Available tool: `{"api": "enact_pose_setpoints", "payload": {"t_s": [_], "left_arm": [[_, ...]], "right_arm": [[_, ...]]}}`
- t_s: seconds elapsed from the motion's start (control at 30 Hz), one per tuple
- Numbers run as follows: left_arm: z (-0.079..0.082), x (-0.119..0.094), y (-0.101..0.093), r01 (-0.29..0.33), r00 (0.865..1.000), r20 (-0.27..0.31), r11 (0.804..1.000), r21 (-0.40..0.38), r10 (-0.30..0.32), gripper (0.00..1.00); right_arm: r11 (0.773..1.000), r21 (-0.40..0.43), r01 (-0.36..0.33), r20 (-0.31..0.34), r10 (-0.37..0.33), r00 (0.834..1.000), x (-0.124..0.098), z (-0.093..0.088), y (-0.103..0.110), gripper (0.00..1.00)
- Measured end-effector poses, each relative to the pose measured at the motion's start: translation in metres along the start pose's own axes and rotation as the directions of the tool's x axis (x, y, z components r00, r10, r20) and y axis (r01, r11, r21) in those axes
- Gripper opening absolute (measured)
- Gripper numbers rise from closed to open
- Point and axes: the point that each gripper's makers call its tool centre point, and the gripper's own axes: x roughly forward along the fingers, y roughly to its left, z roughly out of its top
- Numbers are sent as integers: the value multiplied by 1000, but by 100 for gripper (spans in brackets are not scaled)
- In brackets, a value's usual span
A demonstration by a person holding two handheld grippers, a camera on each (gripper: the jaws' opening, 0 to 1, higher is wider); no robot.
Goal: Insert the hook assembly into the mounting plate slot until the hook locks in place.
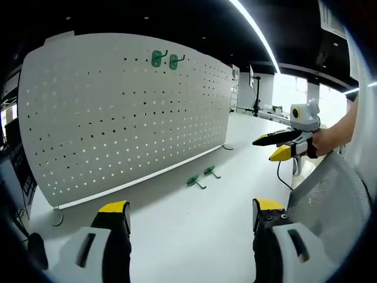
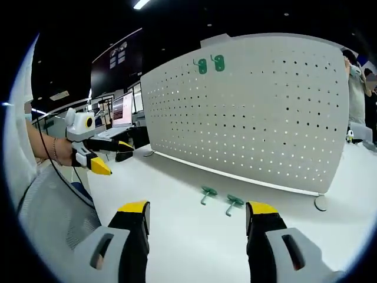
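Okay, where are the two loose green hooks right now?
The two loose green hooks lie side by side on the white table, just in front of the pegboard, ahead of both open grippers.

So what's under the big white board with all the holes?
Two green hooks lie on the white table before the pegboard. Two more green hooks hang near its top. What's behind it is hidden.

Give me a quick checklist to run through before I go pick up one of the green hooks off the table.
1. Two loose green hooks lying on the table: ok.
2. Pegboard upright, free holes: ok.
3. Two mounted hooks already at the top: ok.
4. Right gripper open, holding nothing: ok.
5. Left gripper open, holding nothing: ok.
6. Which hole fits the hook: cannot tell.
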Motion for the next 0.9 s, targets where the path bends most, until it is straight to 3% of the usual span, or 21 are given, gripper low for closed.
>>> {"api": "enact_pose_setpoints", "payload": {"t_s": [0.33,0.53,0.9], "left_arm": [[-1,17,-6,78,993,-99,994,81,-70,90],[-5,32,-12,146,976,-175,984,102,-127,92],[-3,51,-12,205,955,-245,970,130,-169,93]], "right_arm": [[1000,20,0,5,-1,1000,-3,2,-1,64],[1000,25,1,4,-1,1000,-3,2,-1,64],[1000,16,1,2,-1,1000,-3,0,-1,64]]}}
